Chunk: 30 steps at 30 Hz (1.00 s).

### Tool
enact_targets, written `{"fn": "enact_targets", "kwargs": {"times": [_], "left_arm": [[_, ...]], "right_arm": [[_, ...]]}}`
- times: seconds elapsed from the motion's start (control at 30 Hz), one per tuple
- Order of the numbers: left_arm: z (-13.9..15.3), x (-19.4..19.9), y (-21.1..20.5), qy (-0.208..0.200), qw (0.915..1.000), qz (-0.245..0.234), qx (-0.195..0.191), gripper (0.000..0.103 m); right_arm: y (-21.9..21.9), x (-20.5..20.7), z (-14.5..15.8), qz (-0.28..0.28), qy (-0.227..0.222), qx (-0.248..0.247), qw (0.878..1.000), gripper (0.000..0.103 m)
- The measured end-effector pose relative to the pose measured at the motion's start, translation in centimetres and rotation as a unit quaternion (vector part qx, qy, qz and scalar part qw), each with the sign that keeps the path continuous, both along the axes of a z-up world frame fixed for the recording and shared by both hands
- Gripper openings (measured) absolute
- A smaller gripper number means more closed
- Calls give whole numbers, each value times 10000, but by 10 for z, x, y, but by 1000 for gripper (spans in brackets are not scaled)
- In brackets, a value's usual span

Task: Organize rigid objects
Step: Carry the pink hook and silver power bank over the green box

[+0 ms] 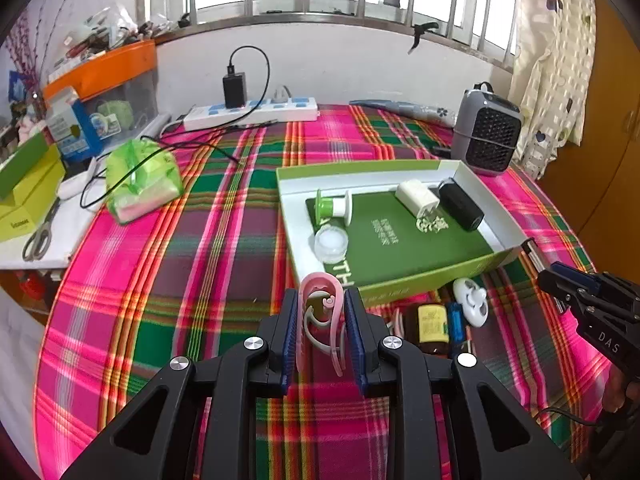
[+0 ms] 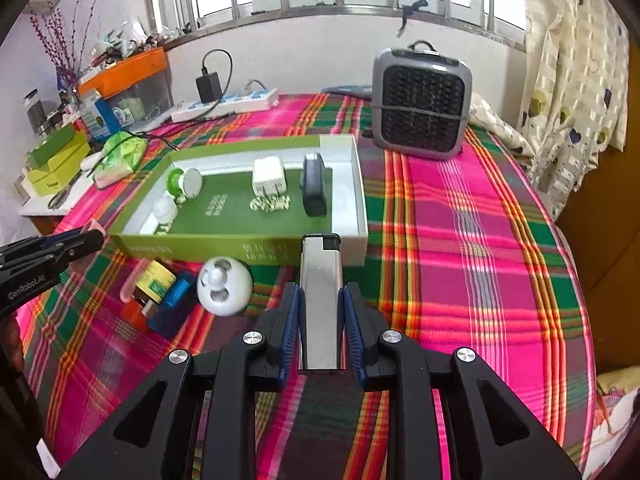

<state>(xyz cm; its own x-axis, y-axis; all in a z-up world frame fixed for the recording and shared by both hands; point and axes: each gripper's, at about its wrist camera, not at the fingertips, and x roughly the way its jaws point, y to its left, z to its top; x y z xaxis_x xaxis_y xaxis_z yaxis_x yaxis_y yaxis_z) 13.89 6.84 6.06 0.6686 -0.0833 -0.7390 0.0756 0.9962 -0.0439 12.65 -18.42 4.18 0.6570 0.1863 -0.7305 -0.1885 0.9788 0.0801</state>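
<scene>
Plaid cloth [image 1: 224, 248] in pink and green covers the bed where I work, under a barred window. My left gripper [image 1: 321, 332] is clamped on a pink clip [image 1: 322, 296], pads pressing its two sides so it stands upright between them, lifted clear of the cloth just short of the green box [image 1: 400, 292]. I judge that height is there to clear the box's near wall before setting the clip inside. My right gripper [image 2: 320, 320] is closed on a silver lighter [image 2: 320, 280], gripped along its length with the black top pointing at the box [image 2: 240, 246], ready for the same drop.

Inside the box lie a white charger [image 2: 269, 178], a black case [image 2: 314, 184], a green spool [image 2: 182, 184] and a small round jar [image 1: 330, 244], spread apart so each stays reachable. Outside, against the box's near wall, wait a white round gadget [image 2: 224, 286], a brown bottle with a yellow label [image 2: 154, 284] and a blue item [image 2: 176, 300]. Farther off stand a grey fan [image 2: 420, 108] and a power strip [image 1: 256, 112].
</scene>
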Motion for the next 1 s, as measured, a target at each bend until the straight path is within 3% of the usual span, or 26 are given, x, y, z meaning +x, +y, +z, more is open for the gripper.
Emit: {"fn": "enact_targets", "kwargs": {"times": [0.57, 1.0], "left_arm": [[10, 38, -24, -19, 9995, -272, -167, 22], [-1, 69, -39, 144, 9990, -374, -188, 22]], "right_arm": [[17, 43, 18, 331, 30, 135, 9994, 24], [31, 81, 7, 603, 343, 329, 9970, 24]]}}
